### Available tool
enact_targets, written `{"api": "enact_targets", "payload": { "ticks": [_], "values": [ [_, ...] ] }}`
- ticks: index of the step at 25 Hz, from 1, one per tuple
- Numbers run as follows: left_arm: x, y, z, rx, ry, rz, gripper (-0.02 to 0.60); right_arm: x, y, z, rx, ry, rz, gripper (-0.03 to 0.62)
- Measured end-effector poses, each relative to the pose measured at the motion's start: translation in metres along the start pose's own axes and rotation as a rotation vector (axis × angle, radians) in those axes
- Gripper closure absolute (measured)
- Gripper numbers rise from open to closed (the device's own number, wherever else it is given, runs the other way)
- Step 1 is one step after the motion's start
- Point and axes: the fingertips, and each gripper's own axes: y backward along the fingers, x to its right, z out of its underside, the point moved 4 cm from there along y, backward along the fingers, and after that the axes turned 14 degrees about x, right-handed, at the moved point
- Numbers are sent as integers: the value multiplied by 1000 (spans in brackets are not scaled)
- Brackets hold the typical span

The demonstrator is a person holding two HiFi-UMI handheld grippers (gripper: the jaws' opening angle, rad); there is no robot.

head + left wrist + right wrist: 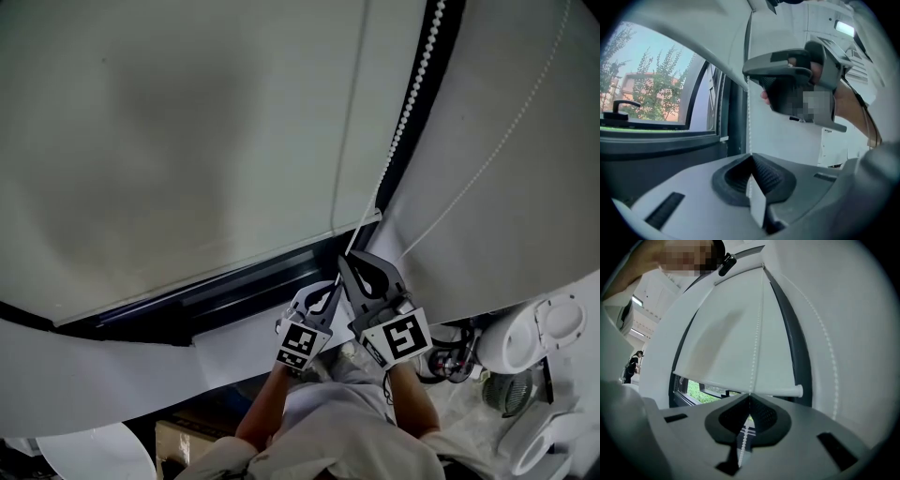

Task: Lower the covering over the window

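Over the window (647, 84), the roller blind (187, 141) hangs most of the way down. Its bottom bar (740, 387) sits just above the sill, leaving a narrow strip of glass uncovered. The thing to work is not the fabric but the bead chain (410, 111) that drops along the dark frame at the blind's right side.

Both tongs are closed on that chain. The right tongs (354, 270) are pinched together higher up, with the beads running through their pads (761, 416), and the left tongs (323, 298) are clamped on it just below, the strand rising straight out of their tips (751, 161).

The chain looks light, thin and quite limp, so it should carry a pull only along its own line. Smooth plastic beads can slide in a loose grip (though each bead also gives the pads something to catch behind). A firm pinch across the strand, drawn straight down close to the frame, seems the best hold. The cloth itself is soft and creases easily, so it is better left untouched. A sideways tug could probably jam the chain at the roller.
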Motion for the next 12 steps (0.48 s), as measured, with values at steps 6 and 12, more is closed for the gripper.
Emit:
{"api": "enact_targets", "payload": {
  "ticks": [6, 12],
  "values": [
    [2, 8, 29, -46, 26, -1, 568, -6, 8, 29, -41, -39, 9, 599],
    [5, 4, 72, -98, 41, 10, 568, -4, 19, 70, -99, -77, 17, 599]
  ]
}}
